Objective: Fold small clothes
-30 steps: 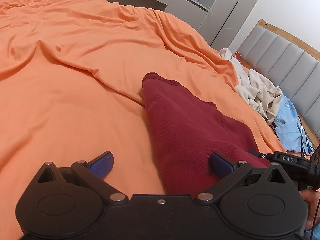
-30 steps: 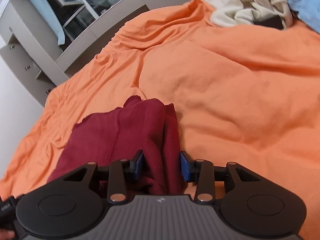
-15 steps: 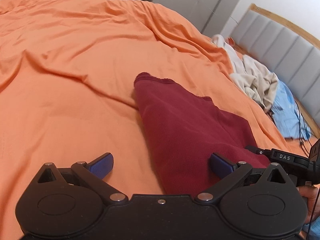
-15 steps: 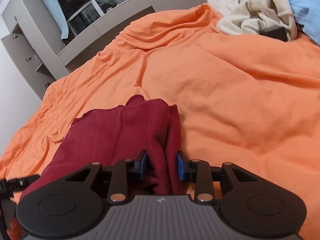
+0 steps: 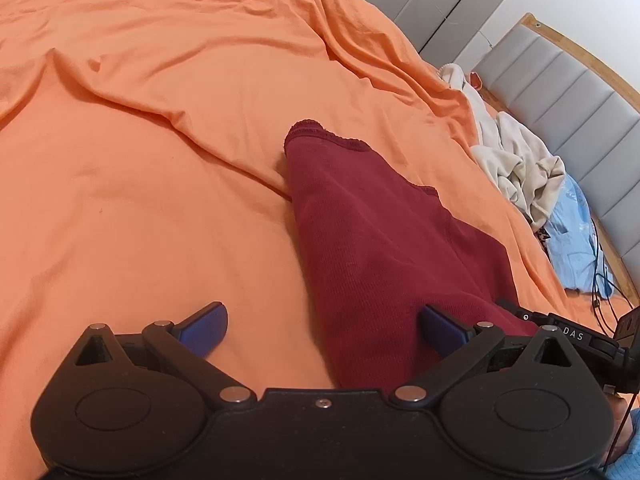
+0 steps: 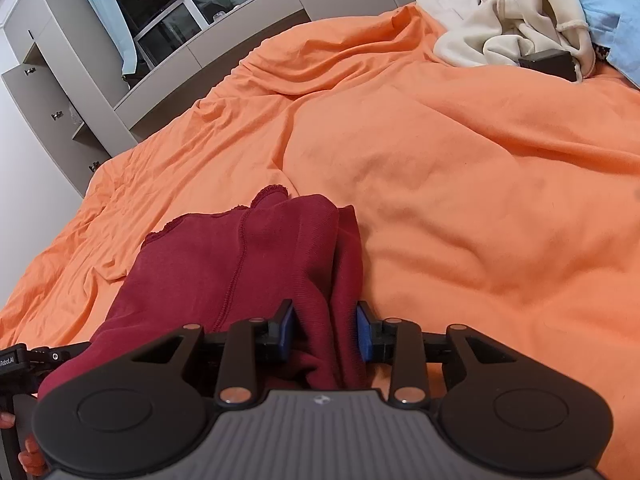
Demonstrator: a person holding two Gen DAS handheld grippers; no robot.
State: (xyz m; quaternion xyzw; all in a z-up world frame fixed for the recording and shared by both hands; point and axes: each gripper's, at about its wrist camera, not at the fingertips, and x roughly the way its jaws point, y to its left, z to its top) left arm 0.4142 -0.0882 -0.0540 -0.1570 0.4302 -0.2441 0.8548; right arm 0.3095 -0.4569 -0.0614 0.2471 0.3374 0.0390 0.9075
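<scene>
A dark red knit garment (image 5: 372, 240) lies lengthwise on the orange bed sheet (image 5: 160, 200), its near end lifted. My left gripper (image 5: 323, 316) is open wide and straddles the garment's left edge: one finger is over bare sheet, the other over the cloth. In the right wrist view a bunched fold of the garment (image 6: 200, 272) fills the gap of my right gripper (image 6: 324, 330). Both blue pads touch the fold, and the jaws are opening slightly. The right gripper's black body (image 5: 560, 332) shows at the left wrist view's right edge.
A heap of cream clothes (image 6: 500, 20) with a black box (image 6: 552, 64) and a light blue cloth (image 5: 572, 240) lie by the grey padded headboard (image 5: 560, 92). Cables (image 5: 600, 272) trail there. Grey cabinets (image 6: 60, 80) stand beyond the bed's far side.
My left gripper shifted a little across the bed and stayed open. The right jaws narrowed on the red fold, then eased apart slightly; the right hand kept still.
</scene>
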